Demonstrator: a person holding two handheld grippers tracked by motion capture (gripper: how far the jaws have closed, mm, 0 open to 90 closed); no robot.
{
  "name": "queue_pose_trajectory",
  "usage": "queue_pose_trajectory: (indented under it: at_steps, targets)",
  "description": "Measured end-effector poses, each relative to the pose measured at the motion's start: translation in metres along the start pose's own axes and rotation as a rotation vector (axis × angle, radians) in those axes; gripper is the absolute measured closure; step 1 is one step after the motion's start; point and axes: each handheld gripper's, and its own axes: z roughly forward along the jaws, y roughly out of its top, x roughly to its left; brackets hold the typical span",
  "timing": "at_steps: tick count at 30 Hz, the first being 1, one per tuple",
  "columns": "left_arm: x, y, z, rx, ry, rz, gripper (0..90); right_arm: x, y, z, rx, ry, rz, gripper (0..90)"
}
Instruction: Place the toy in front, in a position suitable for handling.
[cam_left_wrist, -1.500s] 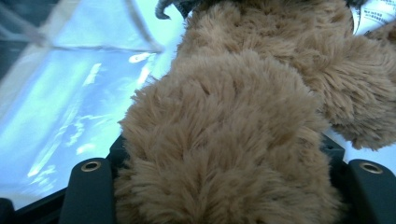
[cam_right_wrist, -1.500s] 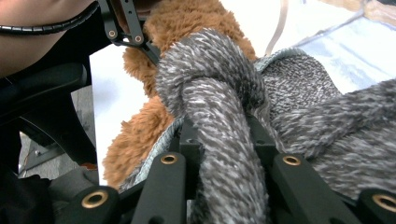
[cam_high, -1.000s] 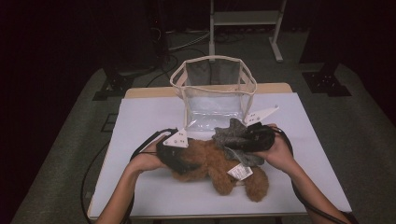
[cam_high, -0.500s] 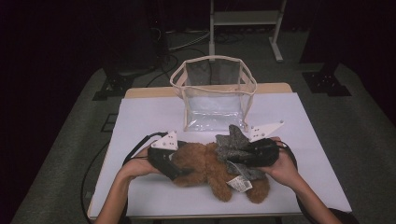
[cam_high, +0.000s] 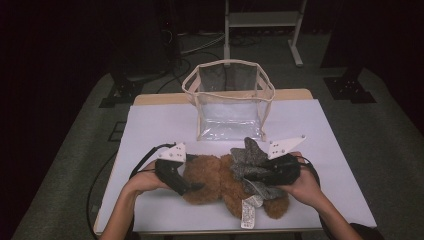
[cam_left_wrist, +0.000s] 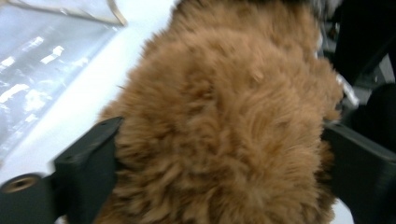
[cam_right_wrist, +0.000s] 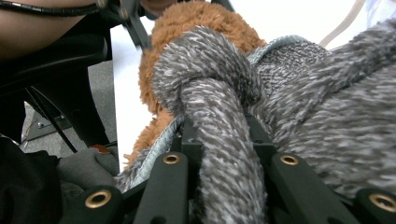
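Note:
A brown teddy bear (cam_high: 215, 177) lies on the white table near its front edge, a grey knitted scarf (cam_high: 250, 157) around it. My left gripper (cam_high: 192, 187) comes in from the left, its wide-set jaws pressing into the fur on both sides of the bear (cam_left_wrist: 224, 116). Those jaws have just been closing a little on the bear. My right gripper (cam_high: 252, 175) reaches in from the right and is shut on a strand of the scarf (cam_right_wrist: 219, 107), just below its knot, with the bear (cam_right_wrist: 196, 18) behind. A white label (cam_high: 247, 215) hangs from the bear.
An empty clear plastic bag (cam_high: 230, 100) with a beige rim stands upright and open at the back middle of the table (cam_high: 160, 125). The front table edge lies just beneath the bear. A metal stand (cam_high: 262, 20) rises on the floor behind.
The right gripper has drawn the scarf rightward and toward the front edge, and the bear has shifted a little nearer the person. The left gripper has stayed at the bear's left side.

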Motion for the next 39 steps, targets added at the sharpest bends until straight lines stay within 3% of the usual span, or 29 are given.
queue_pose_trajectory:
  at_steps: [3, 6, 11, 15, 19, 24, 29, 32, 37, 39]
  targets:
    - [-0.004, -0.001, 0.007, 0.006, 0.025, 0.01, 18.1, 0.0, 0.002, -0.003, -0.008, -0.008, -0.003, 74.2]
    - [-0.005, 0.002, 0.013, -0.002, 0.032, 0.018, 20.1, -0.004, 0.005, -0.014, -0.037, -0.014, 0.003, 73.7]
    - [-0.011, 0.015, 0.031, -0.004, 0.044, 0.052, 20.5, -0.018, 0.006, -0.048, -0.069, -0.095, 0.037, 73.1]
    - [-0.015, 0.024, 0.044, -0.003, 0.046, 0.094, 20.5, -0.024, 0.002, -0.063, -0.076, -0.122, 0.06, 72.9]
    - [-0.016, 0.027, 0.046, 0.003, 0.042, 0.107, 19.5, -0.025, -0.008, -0.056, -0.037, -0.112, 0.074, 73.0]
    - [-0.013, 0.027, 0.038, 0.007, 0.038, 0.093, 7.7, -0.023, -0.02, -0.046, -0.05, -0.064, 0.1, 73.9]
    - [-0.011, 0.03, 0.038, -0.014, 0.023, 0.078, 2.9, -0.022, -0.022, -0.046, -0.043, -0.069, 0.097, 74.1]
    - [-0.008, 0.034, 0.049, -0.028, 0.007, 0.075, 1.8, -0.021, -0.023, -0.048, -0.037, -0.066, 0.096, 74.1]
    - [-0.006, 0.04, 0.063, -0.002, -0.008, 0.082, 0.0, -0.019, -0.023, -0.05, -0.026, -0.066, 0.094, 74.1]
    - [-0.009, 0.045, 0.069, 0.02, -0.012, 0.11, 0.0, -0.02, -0.024, -0.053, -0.021, -0.069, 0.093, 74.1]
